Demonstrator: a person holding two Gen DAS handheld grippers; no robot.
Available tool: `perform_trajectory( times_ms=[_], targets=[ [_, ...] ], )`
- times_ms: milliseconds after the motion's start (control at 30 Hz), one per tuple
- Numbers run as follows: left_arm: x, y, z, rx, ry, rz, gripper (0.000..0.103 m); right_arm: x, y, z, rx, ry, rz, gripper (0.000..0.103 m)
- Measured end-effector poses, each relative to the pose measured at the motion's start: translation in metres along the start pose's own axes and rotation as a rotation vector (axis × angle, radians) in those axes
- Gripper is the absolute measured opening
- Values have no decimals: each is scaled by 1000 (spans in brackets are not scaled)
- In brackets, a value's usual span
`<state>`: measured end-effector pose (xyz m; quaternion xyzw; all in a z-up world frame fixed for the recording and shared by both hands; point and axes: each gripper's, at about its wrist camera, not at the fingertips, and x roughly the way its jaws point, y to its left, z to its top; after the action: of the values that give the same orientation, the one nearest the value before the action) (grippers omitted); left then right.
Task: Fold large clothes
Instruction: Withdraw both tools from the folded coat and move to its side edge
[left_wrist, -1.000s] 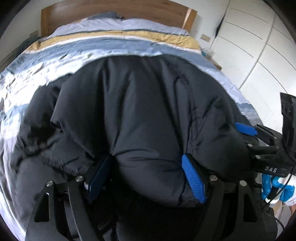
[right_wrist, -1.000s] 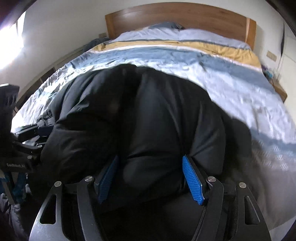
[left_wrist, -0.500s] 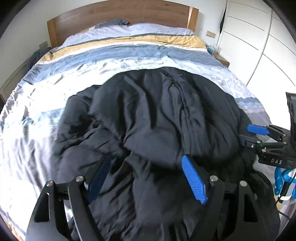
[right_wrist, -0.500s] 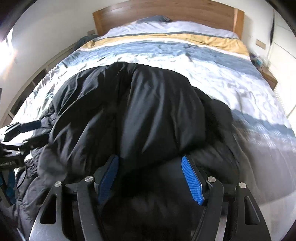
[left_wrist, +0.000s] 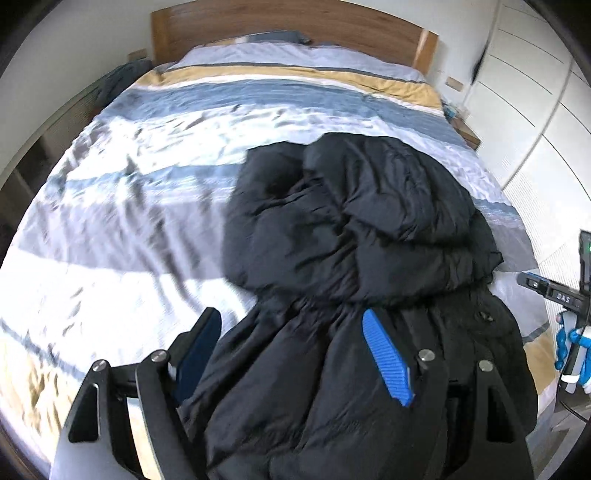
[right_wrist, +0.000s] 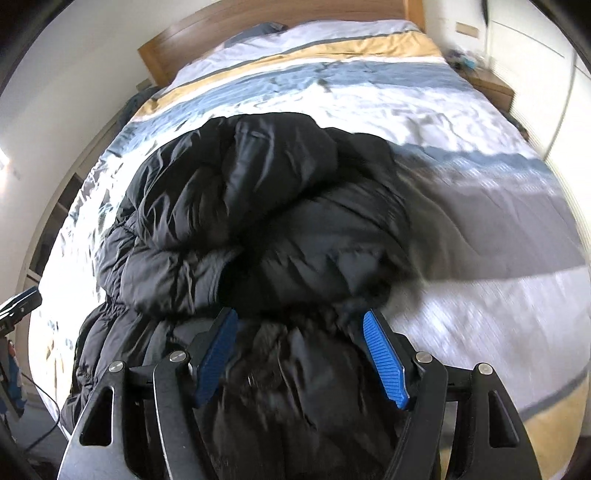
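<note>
Black puffer jacket (left_wrist: 362, 236) lies bunched on the striped bed (left_wrist: 140, 206), near end. Left gripper (left_wrist: 295, 354) and right gripper (right_wrist: 299, 354) hover spread, pinching nothing.

I'm seeing a puffy black coat (left_wrist: 354, 236) in matt, slightly sheeny cloth, lying on a smooth, satiny striped duvet (left_wrist: 147, 192). The headboard (left_wrist: 280, 26) is looking like varnished wood; pads (right_wrist: 384, 358) are showing ribbed blue rubber.
</note>
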<state>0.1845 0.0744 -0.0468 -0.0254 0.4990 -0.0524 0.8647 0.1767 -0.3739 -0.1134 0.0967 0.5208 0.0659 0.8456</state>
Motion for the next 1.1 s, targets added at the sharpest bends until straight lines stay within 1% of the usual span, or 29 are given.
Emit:
perform_trajectory(
  times_ms=[133, 333, 533, 600, 833, 1100],
  targets=[
    [-23, 18, -13, -60, -4, 22, 79, -17, -1, -14, -9, 5, -20, 70],
    [-35, 33, -38, -104, 14, 96, 79, -35, -6, -41, -14, 31, -54, 70],
    [-33, 40, -71, -121, 49, 158, 79, -48, -18, -64, 7, 57, -96, 73],
    [-32, 43, -79, -118, 49, 177, 79, -53, -22, -68, 17, 59, -108, 76],
    [-27, 55, -96, -154, 54, 198, 79, -60, -35, -81, 55, 70, -165, 80],
    [-22, 70, -113, -152, 86, 228, 79, -54, -42, -98, 81, 99, -191, 81]
  ],
)
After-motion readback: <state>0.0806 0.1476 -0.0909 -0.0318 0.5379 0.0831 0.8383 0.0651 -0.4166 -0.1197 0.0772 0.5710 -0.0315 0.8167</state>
